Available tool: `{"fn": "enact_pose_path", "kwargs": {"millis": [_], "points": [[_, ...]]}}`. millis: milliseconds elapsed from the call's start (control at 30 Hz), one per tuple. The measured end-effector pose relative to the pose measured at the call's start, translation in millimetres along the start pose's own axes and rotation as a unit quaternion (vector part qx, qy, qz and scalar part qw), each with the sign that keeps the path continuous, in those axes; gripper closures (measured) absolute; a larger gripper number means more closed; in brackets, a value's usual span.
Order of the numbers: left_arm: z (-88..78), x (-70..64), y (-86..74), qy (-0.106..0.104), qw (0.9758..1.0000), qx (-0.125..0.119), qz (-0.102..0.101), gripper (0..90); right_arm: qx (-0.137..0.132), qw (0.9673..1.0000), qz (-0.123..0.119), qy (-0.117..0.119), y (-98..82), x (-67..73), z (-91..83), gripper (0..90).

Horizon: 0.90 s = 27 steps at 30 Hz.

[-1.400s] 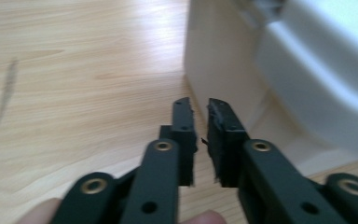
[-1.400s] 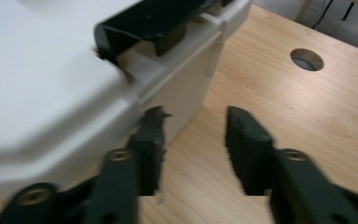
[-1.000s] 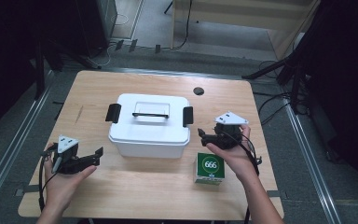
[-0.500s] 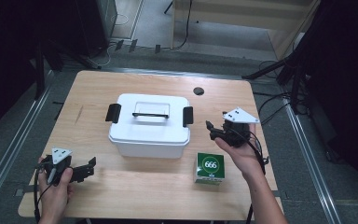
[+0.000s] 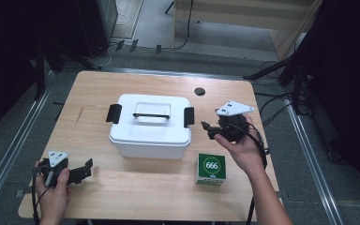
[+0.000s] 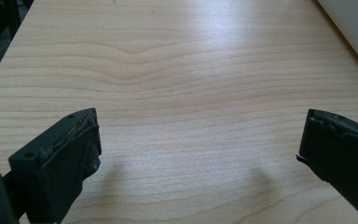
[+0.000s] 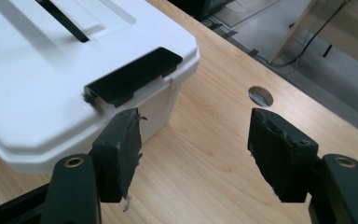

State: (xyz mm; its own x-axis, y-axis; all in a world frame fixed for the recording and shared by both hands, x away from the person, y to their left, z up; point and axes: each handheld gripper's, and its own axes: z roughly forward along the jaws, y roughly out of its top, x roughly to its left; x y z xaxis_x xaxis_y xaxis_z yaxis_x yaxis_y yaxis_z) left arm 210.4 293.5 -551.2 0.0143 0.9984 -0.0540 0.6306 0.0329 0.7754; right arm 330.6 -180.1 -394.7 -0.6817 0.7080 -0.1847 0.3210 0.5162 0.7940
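A white lidded box [image 5: 150, 131] with a black handle and two black side latches stands mid-table. My right gripper [image 5: 207, 131] hovers just right of the box's right latch [image 5: 189, 116], held in a hand. In the right gripper view, that gripper [image 7: 196, 144] is open, its jaws have just been closing, and only bare wood lies between them, with the latch [image 7: 133, 74] just ahead on the left. My left gripper [image 5: 88, 168] sits low at the table's front left. It is open [image 6: 200, 144], its jaws have just been opening, and nothing is between them.
A green cube marked 666 [image 5: 211, 168] stands in front of the box's right corner, below the right hand. A round cable hole [image 5: 199, 91] is in the wooden table [image 5: 89, 98] behind the box. The box's white edge [image 6: 354, 28] shows at the left gripper view's top right.
The left hand has dropped and drawn back toward the table's front left corner. The right hand has risen slightly beside the box's right latch.
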Motion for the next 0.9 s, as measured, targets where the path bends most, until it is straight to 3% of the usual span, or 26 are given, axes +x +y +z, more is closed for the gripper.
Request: {"fn": "enact_pose_path", "kwargs": {"millis": [67, 100, 133, 167, 233, 267, 300, 400, 467, 733, 767, 833, 900], "points": [[0.1, 0.1, -0.2, -0.002, 1.0000, 0.000, -0.001, 0.0, -0.001, 1.0000, -0.005, 0.001, 1.6, 0.4, -0.7, 35.3], [0.1, 0.4, -0.3, -0.004, 1.0000, 0.000, -0.002, 0.0, 0.000, 0.9998, -0.009, 0.017, 6.5, -0.2, -2.2, 35.8], [0.2, 0.5, -0.4, -0.005, 1.0000, 0.001, -0.002, 0.0, 0.000, 0.9998, -0.009, 0.017, 6.5, -0.2, -2.2, 35.8], [0.3, 0.7, -0.4, -0.006, 1.0000, 0.000, -0.002, 0.0, -0.003, 0.9987, -0.011, 0.050, 10.3, -3.2, -2.7, 37.8], [0.4, 0.7, -0.7, -0.008, 1.0000, -0.001, -0.004, 0.0, -0.002, 0.9966, -0.009, 0.081, 14.0, -5.5, -2.3, 37.8], [0.4, 0.7, -0.7, -0.008, 1.0000, -0.001, -0.004, 0.0, -0.002, 0.9966, -0.009, 0.081, 14.0, -5.5, -2.3, 37.8], [0.3, 0.6, -0.9, -0.008, 1.0000, -0.001, -0.004, 0.0, 0.006, 0.9942, -0.016, 0.106, 19.6, -7.2, -1.5, 38.0], [0.3, 0.4, -1.1, -0.008, 1.0000, -0.002, -0.005, 0.0, 0.016, 0.9928, -0.029, 0.115, 24.5, -7.0, -0.8, 38.8], [0.4, 0.5, -1.1, -0.008, 1.0000, -0.002, -0.005, 0.0, 0.028, 0.9913, -0.056, 0.116, 33.2, -6.1, -0.1, 39.1], [1.1, 0.3, -1.0, -0.005, 1.0000, -0.001, -0.005, 0.0, 0.050, 0.9852, -0.087, 0.139, 51.1, -4.6, 3.8, 44.5], [1.4, -0.2, -0.9, -0.002, 1.0000, -0.002, -0.005, 0.0, 0.062, 0.9825, -0.102, 0.143, 56.8, -0.8, 7.0, 45.0], [1.3, -0.9, -0.9, 0.000, 1.0000, -0.003, -0.002, 0.0, 0.066, 0.9815, -0.109, 0.142, 58.8, 1.0, 7.9, 45.4], [0.5, -2.1, -1.4, 0.002, 1.0000, -0.009, 0.002, 0.0, 0.076, 0.9769, -0.126, 0.155, 65.1, 6.2, 11.3, 48.0]]}}
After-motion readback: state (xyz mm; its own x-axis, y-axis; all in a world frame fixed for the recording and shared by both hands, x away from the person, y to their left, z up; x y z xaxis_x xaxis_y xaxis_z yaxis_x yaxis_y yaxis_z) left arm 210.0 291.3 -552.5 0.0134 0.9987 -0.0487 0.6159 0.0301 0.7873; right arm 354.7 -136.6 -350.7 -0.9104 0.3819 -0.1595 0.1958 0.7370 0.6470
